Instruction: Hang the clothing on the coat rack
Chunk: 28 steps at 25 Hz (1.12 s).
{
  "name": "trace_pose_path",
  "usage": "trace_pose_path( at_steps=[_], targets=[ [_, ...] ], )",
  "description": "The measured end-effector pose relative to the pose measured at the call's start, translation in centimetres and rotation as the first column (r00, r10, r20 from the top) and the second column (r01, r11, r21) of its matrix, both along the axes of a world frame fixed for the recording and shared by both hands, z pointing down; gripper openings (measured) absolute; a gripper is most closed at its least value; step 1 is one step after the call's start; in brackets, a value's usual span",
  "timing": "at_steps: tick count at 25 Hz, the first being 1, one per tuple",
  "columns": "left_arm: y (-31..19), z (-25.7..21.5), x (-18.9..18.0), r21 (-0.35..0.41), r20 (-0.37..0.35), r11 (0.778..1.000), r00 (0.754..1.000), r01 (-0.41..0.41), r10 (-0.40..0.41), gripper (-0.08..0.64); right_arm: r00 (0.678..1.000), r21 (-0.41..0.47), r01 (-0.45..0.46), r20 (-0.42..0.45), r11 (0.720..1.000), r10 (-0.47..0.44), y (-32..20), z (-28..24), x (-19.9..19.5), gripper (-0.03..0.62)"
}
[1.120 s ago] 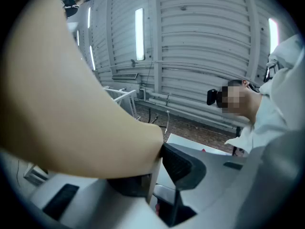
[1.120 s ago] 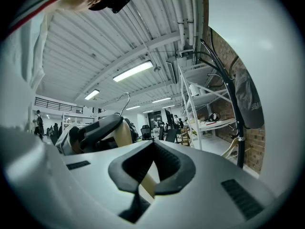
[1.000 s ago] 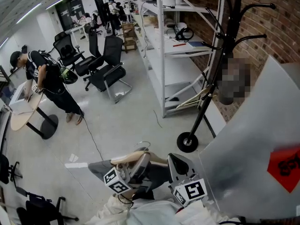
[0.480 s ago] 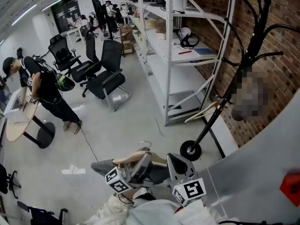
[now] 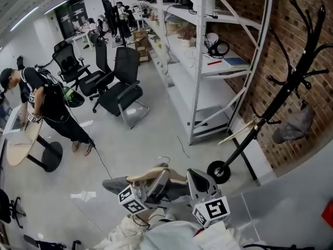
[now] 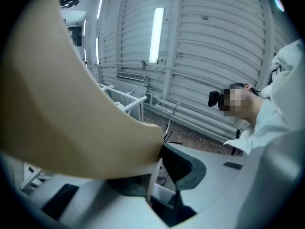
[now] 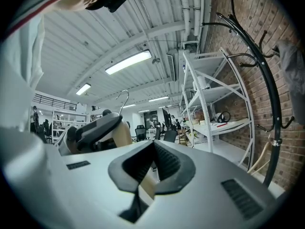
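Observation:
A wooden hanger [image 5: 150, 174] with a metal hook [image 5: 163, 160] carries a grey garment [image 5: 115, 185] at the bottom of the head view. My left gripper [image 5: 157, 183] is shut on the hanger's wood, which fills the left gripper view [image 6: 71, 113]. My right gripper [image 5: 197, 184] is shut on the same hanger, with a strip of wood [image 7: 147, 185] pinched between its jaws. The black coat rack [image 5: 291, 82] leans against the brick wall at the right, a grey item [image 5: 294, 125] hanging from it. In the right gripper view the coat rack [image 7: 264, 85] curves up at the right.
White metal shelving [image 5: 208, 61] runs along the brick wall. Black office chairs [image 5: 122, 87] stand mid-floor. A person [image 5: 44, 103] bends over a round table [image 5: 23, 142] at the left. A cable [image 5: 101, 160] and paper [image 5: 83, 196] lie on the floor. A grey panel [image 5: 291, 207] fills the lower right.
The head view has swung, so the coat rack and shelving sit further right and the grey panel has shrunk into the corner. Both grippers keep their hold on the hanger.

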State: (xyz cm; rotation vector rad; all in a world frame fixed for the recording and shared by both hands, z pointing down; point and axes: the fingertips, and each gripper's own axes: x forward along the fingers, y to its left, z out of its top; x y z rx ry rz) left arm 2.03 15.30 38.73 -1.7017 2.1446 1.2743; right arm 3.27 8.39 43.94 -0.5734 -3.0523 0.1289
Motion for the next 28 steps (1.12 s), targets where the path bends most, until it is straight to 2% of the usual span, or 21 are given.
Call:
trace_pose_path(
  at_steps=[7,16,28],
  targets=[
    [2.3,0.6,-3.6,-0.021,-0.011,1.0,1.0,0.006,-0.006,0.104,1.0,0.002,-0.028,-0.013,1.0,0.028,1.7,0.2,-2.9,0.023],
    [2.2,1.2,-6.6,-0.031,-0.021,1.0,1.0,0.003,-0.004,0.104,0.998,0.012,-0.053,-0.026,0.999,0.054,1.2,0.4,-5.7,0.023],
    [-1.1,1.7,-14.9,-0.007,-0.047,1.0,0.999,-0.01,0.01,0.104,0.999,0.001,-0.035,-0.024,0.999,0.035,-1.6,0.8,-14.8,0.024]
  ],
)
